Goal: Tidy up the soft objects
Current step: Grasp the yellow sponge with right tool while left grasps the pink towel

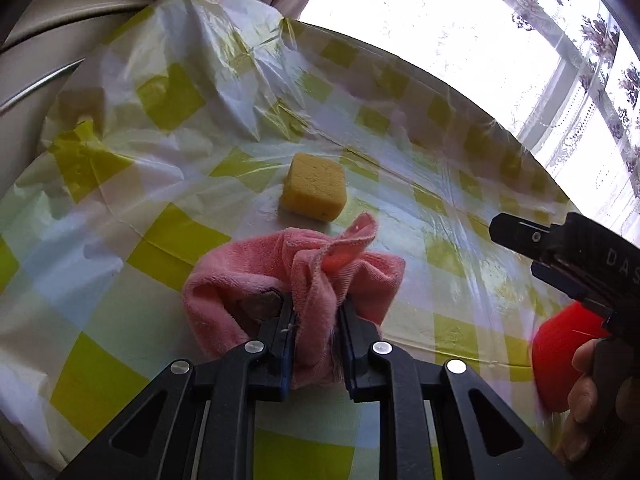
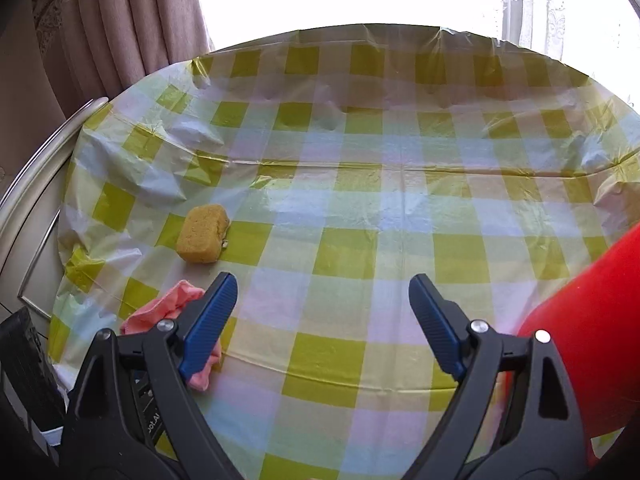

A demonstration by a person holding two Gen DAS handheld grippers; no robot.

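L gripper (image 1: 316,312) clenched on bunched pink towel (image 1: 288,272), towel resting on checked plastic tablecloth (image 2: 360,216), yellow sponge (image 1: 314,186) just beyond towel, apart, R gripper (image 2: 322,300) spread wide, nothing between fingers, red container (image 2: 592,340) at R edge

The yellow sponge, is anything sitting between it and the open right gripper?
Nothing visible. The right gripper hangs open over bare checked tablecloth; the sponge lies ahead to its left, the pink towel nearer, held by the left gripper.
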